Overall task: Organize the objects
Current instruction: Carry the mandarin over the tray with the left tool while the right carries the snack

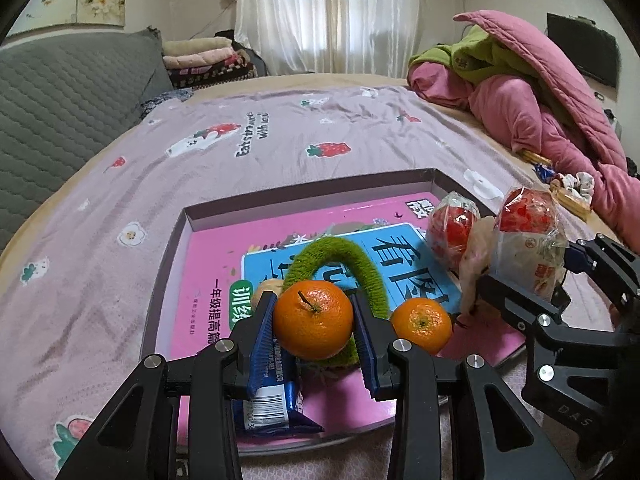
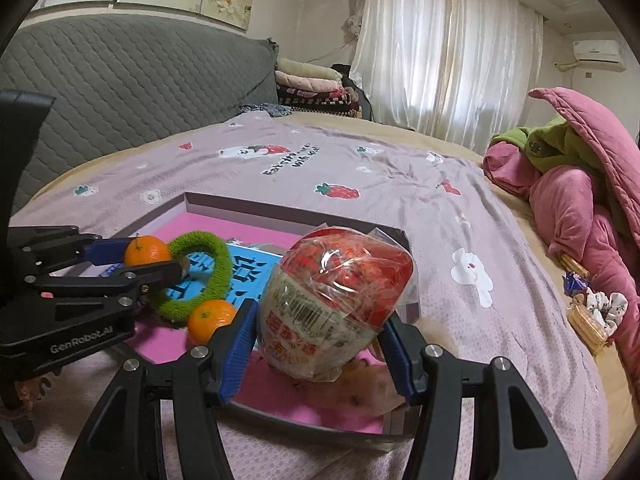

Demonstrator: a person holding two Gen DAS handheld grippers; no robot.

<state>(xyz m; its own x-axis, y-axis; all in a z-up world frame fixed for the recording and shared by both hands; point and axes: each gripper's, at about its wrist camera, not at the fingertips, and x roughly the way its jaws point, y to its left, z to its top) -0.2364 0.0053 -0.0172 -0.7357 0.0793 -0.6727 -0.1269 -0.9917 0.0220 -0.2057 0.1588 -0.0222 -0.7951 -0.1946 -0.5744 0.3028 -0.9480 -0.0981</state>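
left gripper (image 1: 314, 322) has its jaws pinching a mandarin (image 1: 313, 319) just over the shallow box (image 1: 224, 214) on the bed; right gripper (image 2: 318, 334) jaws squeeze a wrapped snack bag (image 2: 340, 300) over the box's near corner; I'd lower both gently, let go only once they're resting inside, clear of the green ring (image 2: 200, 276)

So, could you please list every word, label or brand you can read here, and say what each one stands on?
"GenRobot.AI": side of the left gripper.
"DAS": body of the right gripper; the rest is cut off.
"看图": blue panel of the pink book in the box.
"一年级提高篇": same cover.
"Eat" and "with": printed on the bedsheet; the words between are blurred.
Barcode digits on the blue wrapper and the print on the wrapped snack: too small to read.
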